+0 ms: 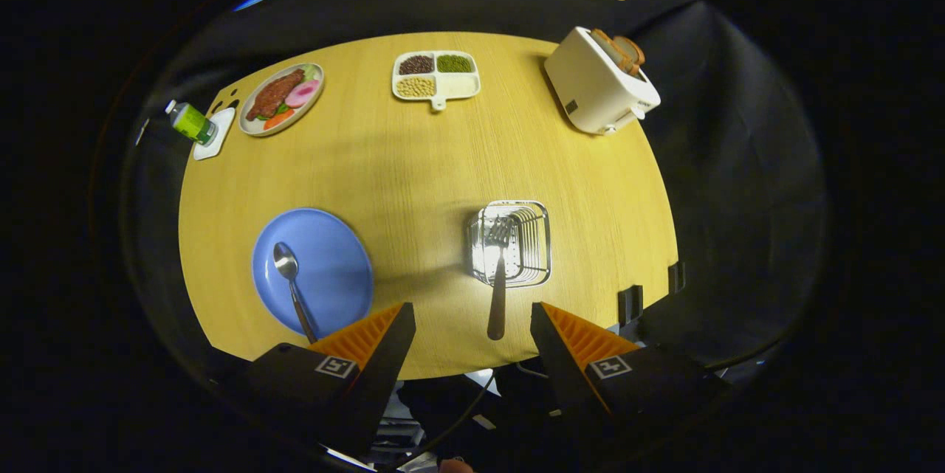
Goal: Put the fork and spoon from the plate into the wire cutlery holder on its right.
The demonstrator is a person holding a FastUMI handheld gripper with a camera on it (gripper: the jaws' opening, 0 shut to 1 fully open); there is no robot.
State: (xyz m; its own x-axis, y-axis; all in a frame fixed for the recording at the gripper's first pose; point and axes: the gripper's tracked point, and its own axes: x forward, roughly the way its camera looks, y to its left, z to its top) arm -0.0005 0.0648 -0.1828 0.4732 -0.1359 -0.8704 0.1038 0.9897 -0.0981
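Note:
The fork point(499, 274) stands in the wire cutlery holder point(534, 243), tines down, its handle leaning out toward me between my fingers. A spoon point(291, 285) lies on the blue plate point(332, 266), left of the holder, bowl away from me. My gripper point(472, 322) hovers high above the table's near edge, open, with nothing between its fingers. The fork's handle tip sits in the gap between the fingertips, well below them.
On the round wooden table point(413, 163) stand a white toaster point(599, 82) with bread at the far right, a divided tray of beans point(435, 76) at the far middle, a plate of food point(282, 97) and a green bottle point(190, 122) at the far left.

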